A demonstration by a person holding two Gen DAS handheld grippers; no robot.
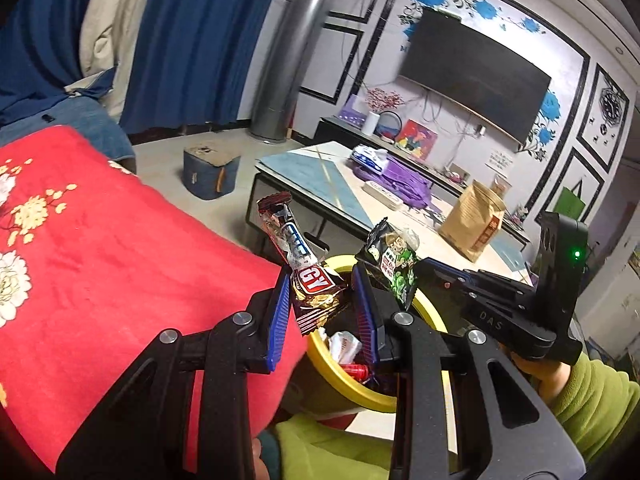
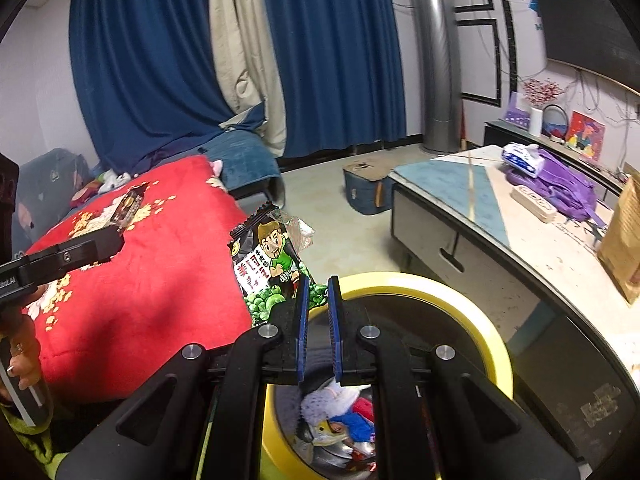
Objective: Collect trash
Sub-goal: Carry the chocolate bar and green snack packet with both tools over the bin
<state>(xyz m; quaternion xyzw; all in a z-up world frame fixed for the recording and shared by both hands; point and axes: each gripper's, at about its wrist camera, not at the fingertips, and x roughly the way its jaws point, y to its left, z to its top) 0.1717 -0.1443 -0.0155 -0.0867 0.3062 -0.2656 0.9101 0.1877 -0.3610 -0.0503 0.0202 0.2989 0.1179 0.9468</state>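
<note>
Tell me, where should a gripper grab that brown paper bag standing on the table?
Probably its flattened top edge, coming down from above. The brown paper bag stands upright on the table; its body looks too wide for jaws, but the top narrows thin.

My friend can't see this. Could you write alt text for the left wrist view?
The left gripper clamps a crumpled brown candy wrapper in its blue jaws above a round yellow-rimmed trash bin. A red floral blanket lies beside it.

home living room | wall TV [image 1: 474, 76] | blue curtains [image 2: 332, 52] | coffee table [image 2: 532, 240]
</note>
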